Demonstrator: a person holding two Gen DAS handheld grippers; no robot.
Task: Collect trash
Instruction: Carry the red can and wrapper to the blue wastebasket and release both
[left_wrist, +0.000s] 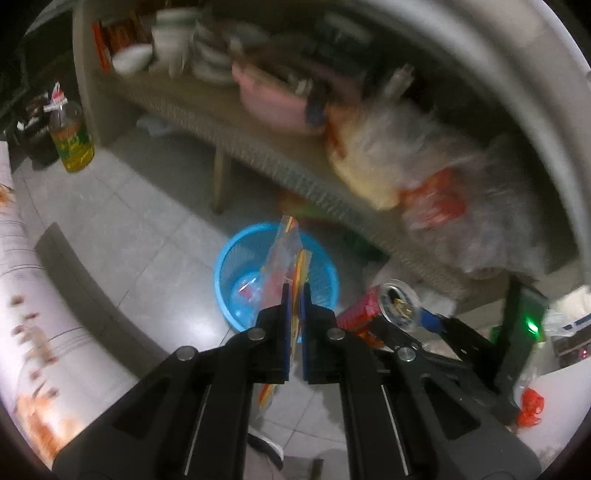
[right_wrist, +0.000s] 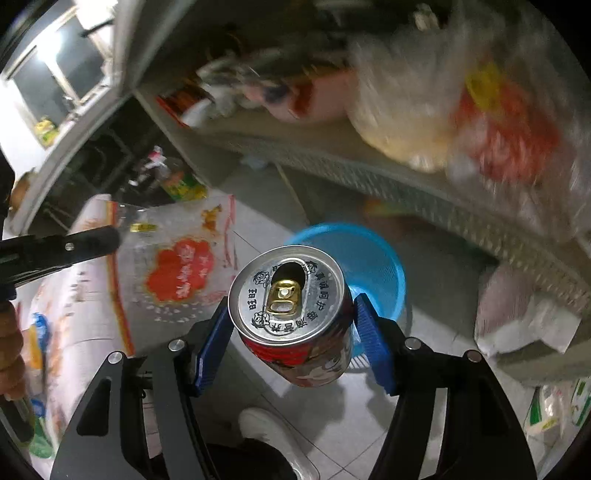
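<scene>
My left gripper (left_wrist: 294, 288) is shut on a clear plastic wrapper (left_wrist: 282, 254) with red and orange print, which hangs over a blue mesh bin (left_wrist: 236, 266) on the tiled floor. In the right wrist view the same wrapper (right_wrist: 177, 269) spreads out at the left, with the left gripper (right_wrist: 110, 236) on its corner. My right gripper (right_wrist: 291, 306) is shut on a red drink can (right_wrist: 291, 314) with a silver opened top, held near the blue bin (right_wrist: 369, 258). The can (left_wrist: 373, 306) and right gripper (left_wrist: 424, 317) also show at the right of the left wrist view.
A woven shelf (left_wrist: 258, 147) above the bin carries a pink tub (left_wrist: 273, 99), bowls and plastic bags (left_wrist: 424, 173). A green-labelled bottle (left_wrist: 72, 140) stands on the floor at left. A printed sack (left_wrist: 22, 295) lies at the left edge. A white shoe (right_wrist: 266, 424) is below.
</scene>
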